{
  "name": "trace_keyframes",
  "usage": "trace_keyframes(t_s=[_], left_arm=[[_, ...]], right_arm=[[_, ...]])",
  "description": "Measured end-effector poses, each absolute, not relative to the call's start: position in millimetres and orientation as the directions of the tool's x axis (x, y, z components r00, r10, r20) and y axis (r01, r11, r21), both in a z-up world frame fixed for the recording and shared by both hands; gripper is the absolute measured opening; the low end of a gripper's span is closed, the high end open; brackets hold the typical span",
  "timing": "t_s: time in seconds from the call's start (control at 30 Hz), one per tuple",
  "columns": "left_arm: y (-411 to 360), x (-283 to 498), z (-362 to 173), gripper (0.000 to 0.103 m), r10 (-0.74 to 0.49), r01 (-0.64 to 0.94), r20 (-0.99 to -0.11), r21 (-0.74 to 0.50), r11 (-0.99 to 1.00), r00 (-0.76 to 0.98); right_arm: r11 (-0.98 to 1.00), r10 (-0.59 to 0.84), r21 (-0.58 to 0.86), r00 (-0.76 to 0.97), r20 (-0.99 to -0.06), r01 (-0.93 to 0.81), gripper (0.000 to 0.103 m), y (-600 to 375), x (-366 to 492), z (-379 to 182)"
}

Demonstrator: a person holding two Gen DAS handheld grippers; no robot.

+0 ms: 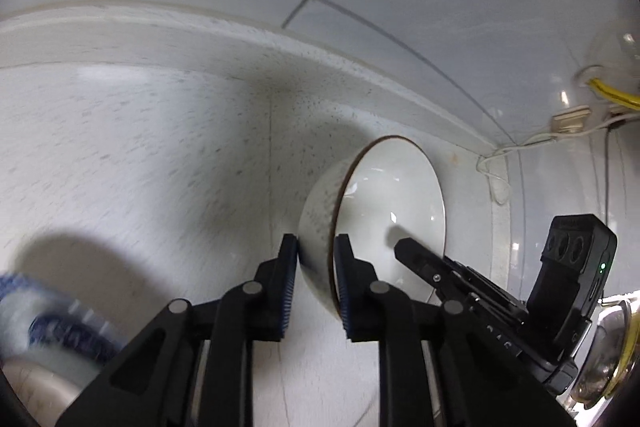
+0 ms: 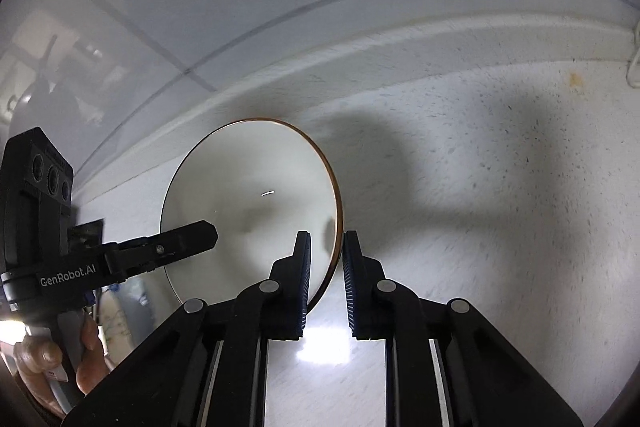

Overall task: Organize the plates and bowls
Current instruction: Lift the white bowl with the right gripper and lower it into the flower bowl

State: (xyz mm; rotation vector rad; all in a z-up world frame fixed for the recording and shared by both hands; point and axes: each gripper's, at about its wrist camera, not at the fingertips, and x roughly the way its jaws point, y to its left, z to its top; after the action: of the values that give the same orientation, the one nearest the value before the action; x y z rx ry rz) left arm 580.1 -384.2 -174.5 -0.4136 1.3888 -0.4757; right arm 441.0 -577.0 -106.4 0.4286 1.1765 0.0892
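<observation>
White glazed ceramic bowl with a thin brown rim [image 1: 384,203] is the object in hand; it sits over the speckled white stone counter [image 1: 140,155], near the raised back edge and the grey tiled wall [image 1: 440,7]. Whether its base touches the counter cannot be told. Outer wall is finely speckled.

Left gripper [image 1: 316,267]: jaws narrow, one blue ribbed pad outside the bowl wall, the other inside, clamped across the rim. Right gripper [image 2: 326,263]: likewise narrow, pinching the opposite stretch of the same rim [image 2: 338,211], one pad inside, one outside.

Judgement: two opposed rim pinches balance the bowl, since a single grip on a smooth, curved glazed wall would likely let it swing or slip. Pads straddling the rim give the only thin edge these jaws can span.

A blue-patterned white dish [image 1: 60,327] lies blurred at the lower left of the left wrist view, a likely companion piece for sorting. A metal vessel with a yellowish rim [image 1: 612,355] and loose white and yellow cables [image 1: 608,99] lie to the right.

Writing: "GenRobot.AI" in white on the left gripper's body in the right wrist view. A person's hand [image 2: 52,359] holds its handle.
</observation>
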Motion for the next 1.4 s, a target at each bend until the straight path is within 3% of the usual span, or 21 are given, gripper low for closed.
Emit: trace_keyframes(t_s=[0.2,0.43,0.77,1.4], left_arm=[[-328,537,-115,0.018,-0.544,0.055,-0.816,-0.544,0.837,0.197],[-236,476,-79,0.018,-0.523,-0.024,-0.814,-0.546,0.838,0.251],[-171,454,-135,0.018,-0.545,-0.100,-0.819,-0.567,0.818,0.179],[-174,472,-165,0.018,-0.547,-0.035,-0.827,-0.555,0.831,0.132]], right_arm=[[0.927,0.332,0.375,0.420,-0.845,0.022,0.015,-508,417,-49],[0.904,0.422,0.413,0.375,-0.825,-0.109,0.015,-422,385,-29],[0.929,0.366,0.365,0.272,-0.890,-0.056,0.015,-358,390,-77],[0.944,0.324,0.328,0.258,-0.910,-0.029,0.014,-356,369,-92]])
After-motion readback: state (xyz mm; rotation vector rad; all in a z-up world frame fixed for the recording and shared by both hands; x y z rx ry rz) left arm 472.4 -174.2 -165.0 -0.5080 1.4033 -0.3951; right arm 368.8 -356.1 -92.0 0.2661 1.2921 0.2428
